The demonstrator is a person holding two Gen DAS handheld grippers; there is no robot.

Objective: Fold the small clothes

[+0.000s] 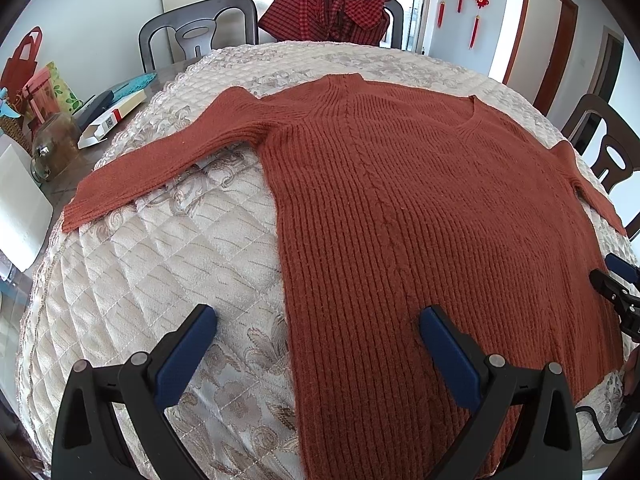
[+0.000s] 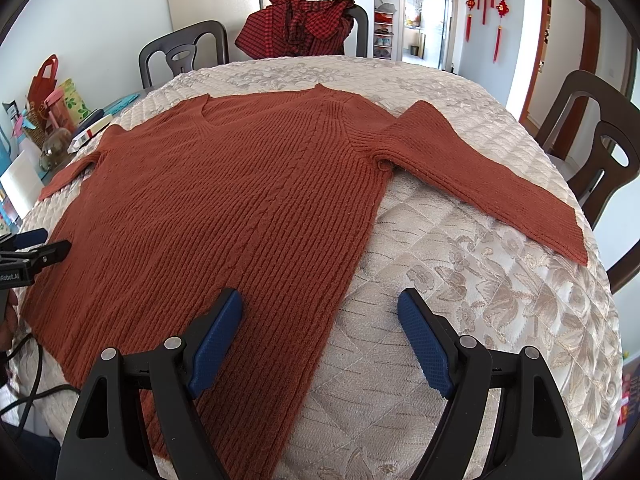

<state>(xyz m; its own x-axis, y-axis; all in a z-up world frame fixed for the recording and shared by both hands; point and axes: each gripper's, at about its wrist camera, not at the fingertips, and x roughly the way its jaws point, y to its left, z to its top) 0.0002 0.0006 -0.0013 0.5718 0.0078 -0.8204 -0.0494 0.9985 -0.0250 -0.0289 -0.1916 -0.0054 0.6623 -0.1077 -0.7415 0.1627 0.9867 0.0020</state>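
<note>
A rust-red ribbed V-neck sweater (image 1: 420, 208) lies flat and spread out on the quilted cream tablecloth (image 1: 160, 264), both sleeves stretched sideways. It also shows in the right wrist view (image 2: 224, 208). My left gripper (image 1: 318, 320) is open and empty, hovering over the sweater's lower left edge near the hem. My right gripper (image 2: 320, 308) is open and empty, over the sweater's lower right edge. The left sleeve (image 1: 160, 160) reaches toward the table's left side; the right sleeve (image 2: 500, 184) reaches toward the right side. Each gripper is seen at the other view's edge.
A red checked garment (image 1: 328, 8) hangs over a chair at the far side. Dark chairs (image 2: 600, 152) stand around the table. A glass jar (image 1: 54, 144), boxes and bags sit on the bare table part at the left. A cable (image 2: 28, 392) trails at the near left.
</note>
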